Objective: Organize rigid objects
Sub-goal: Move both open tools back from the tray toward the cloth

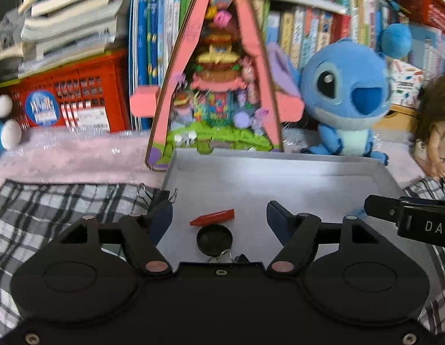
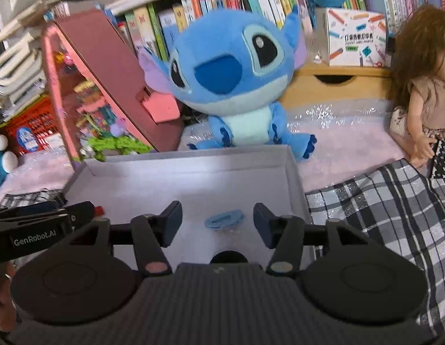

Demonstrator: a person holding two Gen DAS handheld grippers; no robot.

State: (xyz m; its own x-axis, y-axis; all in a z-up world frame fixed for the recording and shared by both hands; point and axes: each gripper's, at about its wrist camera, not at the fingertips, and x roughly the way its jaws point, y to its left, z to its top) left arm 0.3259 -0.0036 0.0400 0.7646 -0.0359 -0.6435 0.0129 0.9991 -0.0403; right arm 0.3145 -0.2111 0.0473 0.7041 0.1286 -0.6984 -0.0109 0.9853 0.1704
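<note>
A shallow white box (image 1: 280,169) (image 2: 291,166) lies on the bed. On its floor a red crayon-like piece (image 1: 212,218) lies flat between the spread fingers of my left gripper (image 1: 219,220), untouched by either pad. A small black round dish (image 1: 214,239) with a key ring sits just below it. In the right wrist view a light blue clip-like piece (image 2: 224,218) rests on the box floor between the fingers of my right gripper (image 2: 218,222), which stands open and clear of it. The other gripper's body shows at the right edge of the left wrist view.
A blue plush toy (image 1: 344,97) (image 2: 236,77) and a pink triangular toy house (image 1: 219,80) (image 2: 107,86) stand behind the box. A doll (image 2: 423,86) sits at the right. Plaid cloth (image 1: 64,207) (image 2: 380,210) flanks the box. Books and a red crate (image 1: 75,95) fill the back.
</note>
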